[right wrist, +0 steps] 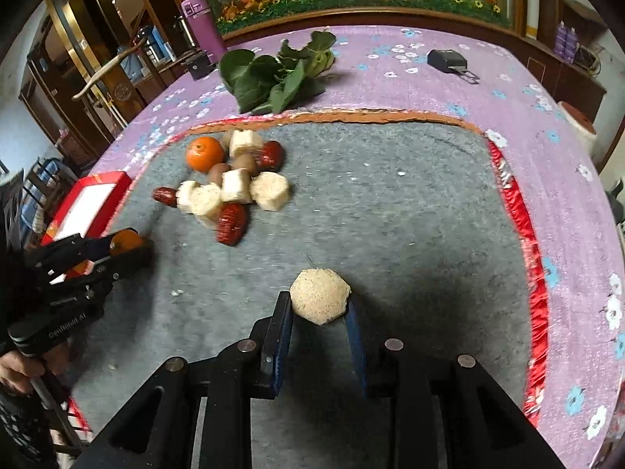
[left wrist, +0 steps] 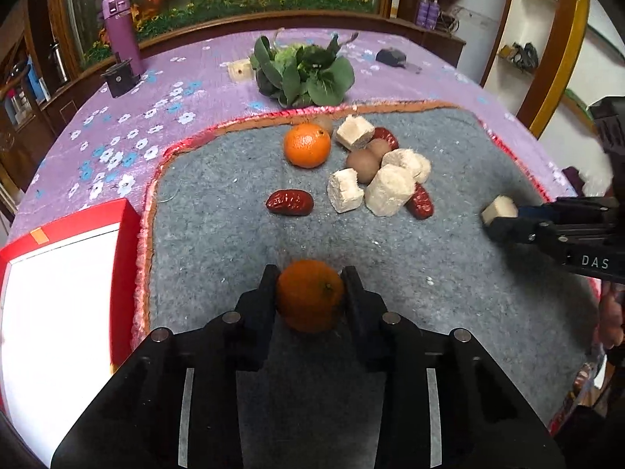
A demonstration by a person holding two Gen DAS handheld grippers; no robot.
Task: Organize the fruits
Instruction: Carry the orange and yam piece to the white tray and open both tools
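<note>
In the left wrist view we see our left hand-held gripper [left wrist: 309, 273] pinching a mandarin orange [left wrist: 309, 296] between both fingers, just above the grey felt mat [left wrist: 218, 234]. The right hand-held gripper [left wrist: 493, 219] comes in from the right w/ a pale cut chunk [left wrist: 499, 208] clamped at its tip.

The right wrist view shows that chunk's face: a pale hexagonal piece [right wrist: 320, 300], grainy, squeezed between blue-padded fingers [right wrist: 354, 332]. It also shows a black charger [right wrist: 447, 60] more clearly on the purple floral surface [right wrist: 547, 90].

The pile sits at the mat's far side: a second orange [left wrist: 307, 145], red dates [left wrist: 290, 202], brown kiwis [left wrist: 363, 164] and more pale chunks [left wrist: 390, 190], some touching. Leafy greens [left wrist: 302, 72] lie beyond the mat, w/ a purple bottle [left wrist: 121, 27] at far left.

The red box [left wrist: 125, 242] sits just left of the mat (inside is blown-out white, so we can't tell its contents).
</note>
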